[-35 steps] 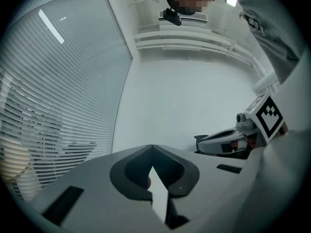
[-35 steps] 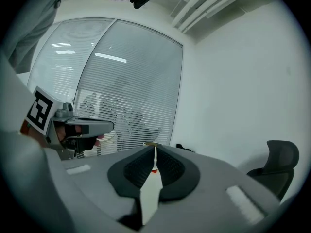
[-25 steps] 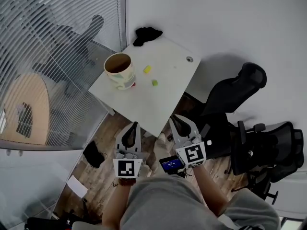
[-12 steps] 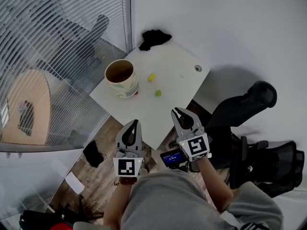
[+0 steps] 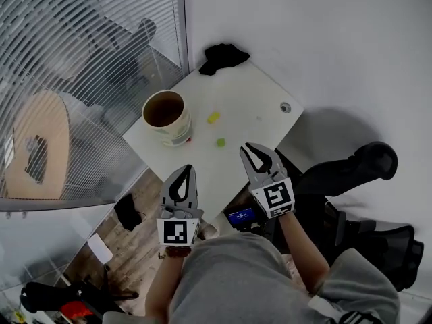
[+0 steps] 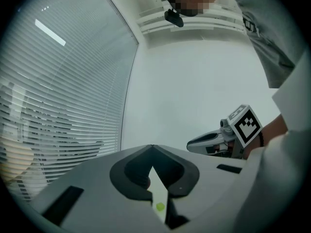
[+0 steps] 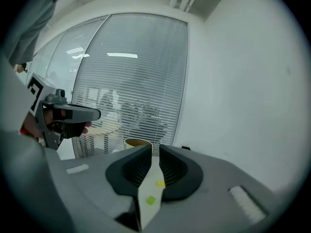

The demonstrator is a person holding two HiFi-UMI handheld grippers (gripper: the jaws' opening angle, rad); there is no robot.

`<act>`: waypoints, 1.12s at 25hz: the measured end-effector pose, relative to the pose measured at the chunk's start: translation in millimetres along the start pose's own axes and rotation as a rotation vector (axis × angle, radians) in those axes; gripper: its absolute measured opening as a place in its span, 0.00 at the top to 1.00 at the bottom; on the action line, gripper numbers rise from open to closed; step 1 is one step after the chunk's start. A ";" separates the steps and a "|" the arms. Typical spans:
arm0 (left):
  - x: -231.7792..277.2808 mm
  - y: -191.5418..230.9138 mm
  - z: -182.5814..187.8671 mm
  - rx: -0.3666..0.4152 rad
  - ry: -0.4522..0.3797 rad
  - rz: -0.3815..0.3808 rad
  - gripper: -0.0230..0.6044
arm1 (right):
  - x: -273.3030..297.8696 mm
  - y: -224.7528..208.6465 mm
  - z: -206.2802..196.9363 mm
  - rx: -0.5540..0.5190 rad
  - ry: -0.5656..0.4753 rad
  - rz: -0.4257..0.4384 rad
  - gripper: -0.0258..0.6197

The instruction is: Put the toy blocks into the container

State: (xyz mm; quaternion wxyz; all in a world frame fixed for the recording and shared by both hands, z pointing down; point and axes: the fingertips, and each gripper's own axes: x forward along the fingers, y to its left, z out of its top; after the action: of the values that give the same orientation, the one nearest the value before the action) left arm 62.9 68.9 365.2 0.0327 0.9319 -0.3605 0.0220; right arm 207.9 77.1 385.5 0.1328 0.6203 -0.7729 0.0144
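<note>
Head view: the white table [image 5: 253,100] carries the container [image 5: 166,117], with a yellow block [image 5: 213,117] and a green block [image 5: 221,142] lying loose near it. A red speck [image 5: 187,139] at its base may be another block. Left gripper view: the left gripper [image 6: 152,148] is pressed together and empty. Right gripper view: the right gripper [image 7: 154,152] stands slightly spread, its jaws having just been opening, with nothing held.

A small red thing [image 5: 188,139] shows only partly beside the container [image 5: 165,117]

Container [image 5: 165,117] sitting at the table's [image 5: 251,94] 9 o'clock, farther toy block [image 5: 213,117] lying at the container's 3 o'clock, nearer toy block [image 5: 221,142] at 4 o'clock, cloth [image 5: 223,56] resting at the table's 12 o'clock corner
</note>
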 end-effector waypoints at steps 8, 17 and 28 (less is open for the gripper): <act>20.2 -0.1 8.5 0.037 -0.005 0.081 0.97 | 41.1 -19.8 -11.3 -0.041 -0.005 0.129 0.86; 9.7 20.0 -4.8 0.018 0.034 0.129 0.97 | 66.8 -16.8 -46.1 -0.243 0.065 0.306 0.84; 10.2 39.3 -15.2 -0.033 0.070 0.132 0.97 | 90.2 -13.7 -128.0 -0.335 0.203 0.401 0.84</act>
State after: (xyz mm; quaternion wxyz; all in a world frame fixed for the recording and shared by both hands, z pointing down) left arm 43.7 34.3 382.8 0.0588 0.9040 -0.4203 0.0507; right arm 227.4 11.7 527.1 0.3047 0.4195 -0.8547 -0.0257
